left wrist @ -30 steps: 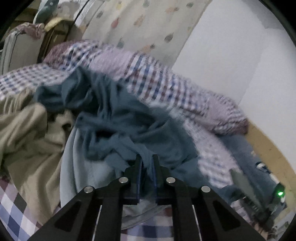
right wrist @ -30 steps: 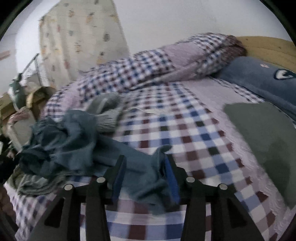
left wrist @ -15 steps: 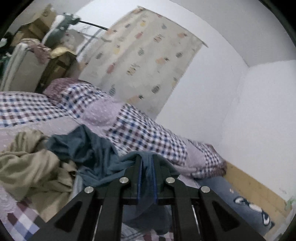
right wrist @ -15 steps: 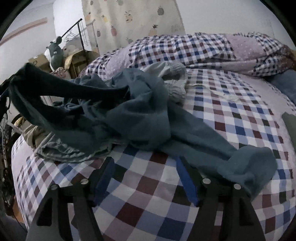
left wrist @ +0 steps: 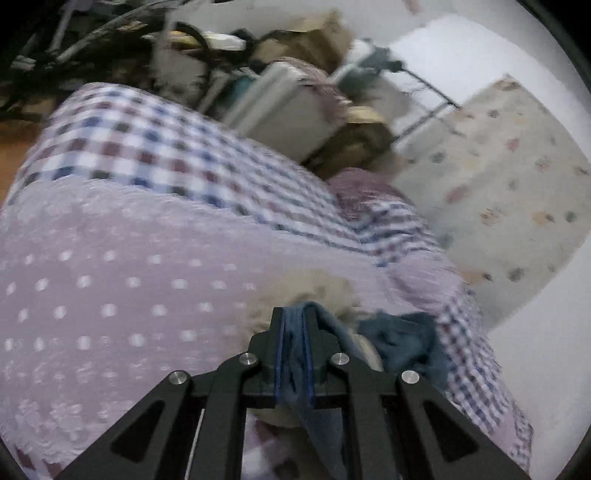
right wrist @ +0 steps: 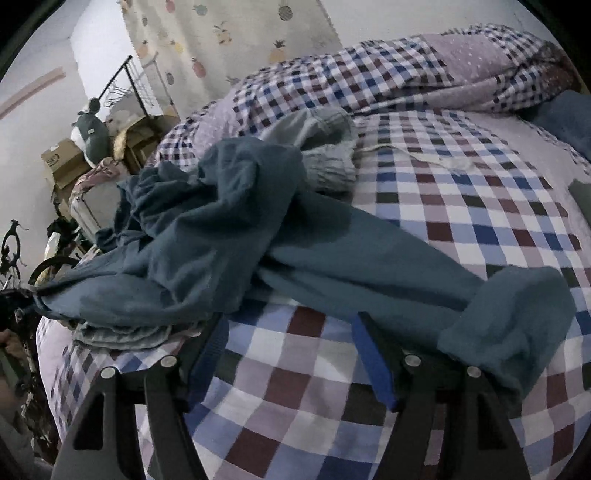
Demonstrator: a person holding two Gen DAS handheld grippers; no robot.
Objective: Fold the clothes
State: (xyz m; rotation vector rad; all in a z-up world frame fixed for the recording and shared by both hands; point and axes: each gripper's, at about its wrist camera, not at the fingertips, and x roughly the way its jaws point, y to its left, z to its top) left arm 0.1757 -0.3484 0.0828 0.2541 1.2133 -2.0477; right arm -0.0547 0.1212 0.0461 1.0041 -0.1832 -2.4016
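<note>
The left hand-held gripper pinches the teal garment's edge; the right hand-held gripper gapes empty just before its far end, which sprawls rumpled across the checked bed. Spreading it flat wants even tension.

Checked bedsheet, rolled quilt, fruit-print curtain, cardboard boxes by wall.

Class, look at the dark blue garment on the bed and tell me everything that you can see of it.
The dark blue garment looks like soft, matte knit, crumpled and unfolded. One long part runs across the checked bedspread to a bunched end near the open right tool, which does not grip it. Its heaped middle overlaps a pale grey garment. At the far left an edge is pulled taut, and the left tool is shut on a fold.
</note>
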